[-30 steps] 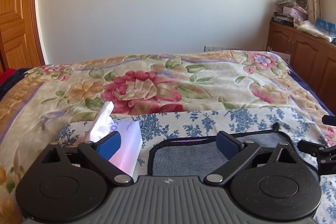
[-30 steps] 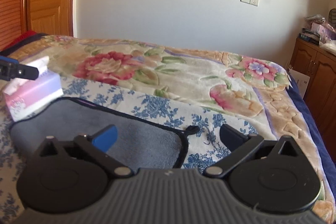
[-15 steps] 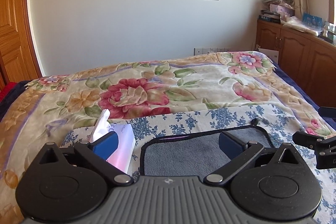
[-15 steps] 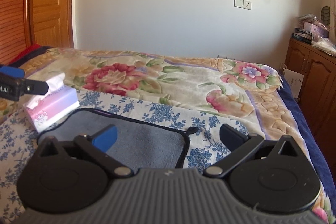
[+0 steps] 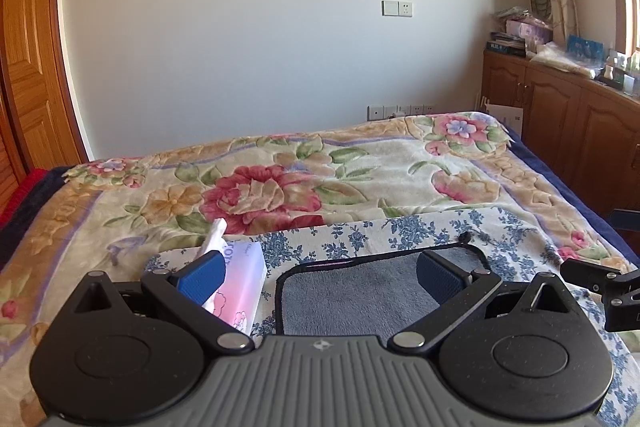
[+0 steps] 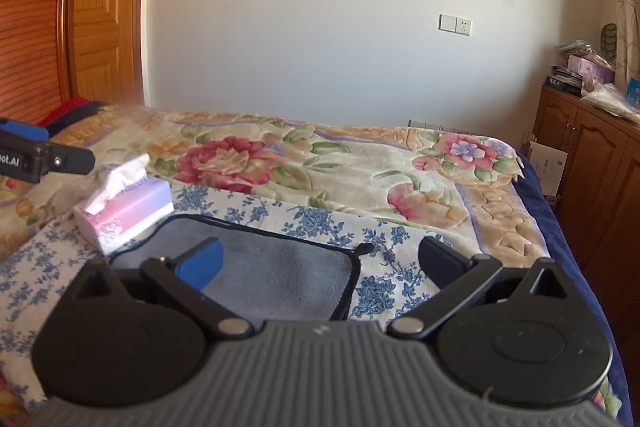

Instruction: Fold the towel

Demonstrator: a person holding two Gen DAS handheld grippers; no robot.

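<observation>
A grey towel (image 5: 360,291) with black edging lies flat on a blue-flowered cloth (image 5: 400,231) on the bed; it also shows in the right wrist view (image 6: 280,267). My left gripper (image 5: 320,275) is open and empty, raised over the towel's near left part. My right gripper (image 6: 320,263) is open and empty above the towel's right end, near its black corner loop (image 6: 364,248). The right gripper's tip shows at the left view's right edge (image 5: 600,283); the left gripper's tip shows at the right view's left edge (image 6: 40,155).
A pink tissue box (image 5: 240,287) stands just left of the towel, also seen in the right wrist view (image 6: 128,211). A floral blanket (image 5: 360,167) covers the bed. A wooden cabinet (image 5: 580,131) stands at the right, wooden doors (image 6: 60,27) at the left.
Both grippers have risen and drawn back from the towel, so more of the wall and the room shows. Both stay open and empty. The towel has not moved.
</observation>
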